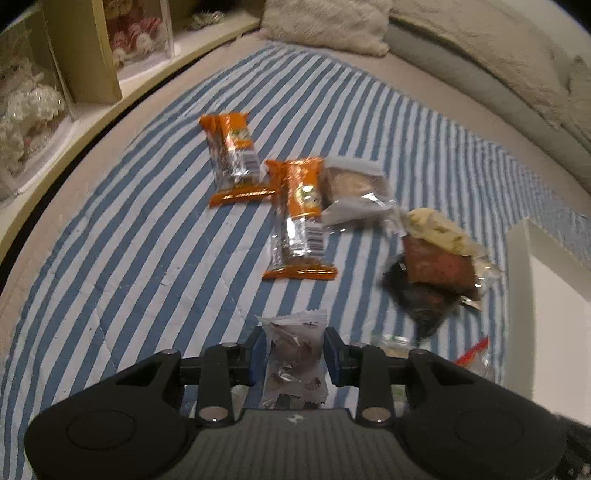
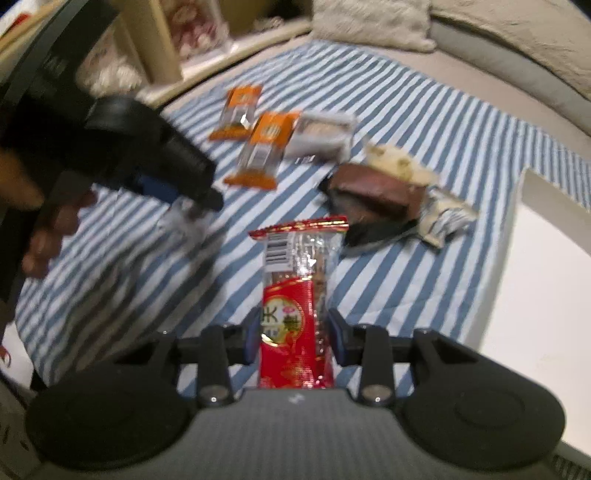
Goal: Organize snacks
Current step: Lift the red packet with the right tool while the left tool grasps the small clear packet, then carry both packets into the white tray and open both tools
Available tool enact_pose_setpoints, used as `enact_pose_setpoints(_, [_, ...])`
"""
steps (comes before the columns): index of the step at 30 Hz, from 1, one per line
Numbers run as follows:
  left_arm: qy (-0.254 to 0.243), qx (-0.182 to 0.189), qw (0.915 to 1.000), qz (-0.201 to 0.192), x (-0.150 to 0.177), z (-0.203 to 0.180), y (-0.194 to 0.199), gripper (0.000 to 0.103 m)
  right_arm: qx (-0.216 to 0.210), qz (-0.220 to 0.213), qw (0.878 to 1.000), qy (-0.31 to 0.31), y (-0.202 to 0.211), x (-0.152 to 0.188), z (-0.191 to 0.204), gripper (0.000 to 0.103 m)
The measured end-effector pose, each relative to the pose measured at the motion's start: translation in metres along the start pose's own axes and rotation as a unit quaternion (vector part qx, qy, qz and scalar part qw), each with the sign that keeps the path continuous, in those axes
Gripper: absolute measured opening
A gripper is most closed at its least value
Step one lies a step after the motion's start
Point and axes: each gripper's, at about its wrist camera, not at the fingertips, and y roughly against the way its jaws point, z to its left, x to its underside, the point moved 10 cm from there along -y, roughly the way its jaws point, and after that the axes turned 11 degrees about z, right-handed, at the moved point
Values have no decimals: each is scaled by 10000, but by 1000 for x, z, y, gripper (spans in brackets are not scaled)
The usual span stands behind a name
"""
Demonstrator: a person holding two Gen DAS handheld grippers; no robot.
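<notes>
My left gripper (image 1: 293,350) is shut on a small clear-and-white snack packet (image 1: 293,354) held above the striped cloth (image 1: 147,258). My right gripper (image 2: 293,332) is shut on a red snack packet (image 2: 295,295) with a clear top. On the cloth lie two orange bars (image 1: 231,158) (image 1: 299,218), a clear-wrapped cake (image 1: 354,188) and a pile of brown and dark packets (image 1: 436,269). The left gripper also shows in the right wrist view (image 2: 184,195), at the left, with its packet blurred. The bars (image 2: 264,147) and pile (image 2: 380,192) show there too.
A white box (image 1: 554,280) stands at the right edge of the cloth; it also shows in the right wrist view (image 2: 535,277). Shelves with clear toy boxes (image 1: 140,33) run along the left. Pillows (image 1: 325,26) and a blanket (image 1: 498,48) lie at the back.
</notes>
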Motion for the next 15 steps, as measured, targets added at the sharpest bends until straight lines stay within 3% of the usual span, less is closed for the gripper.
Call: enact_pose_setpoints(15, [-868,211,9930,-769,19,-44,61,36,412,-1068,9898,-851,70,-3,-54,43])
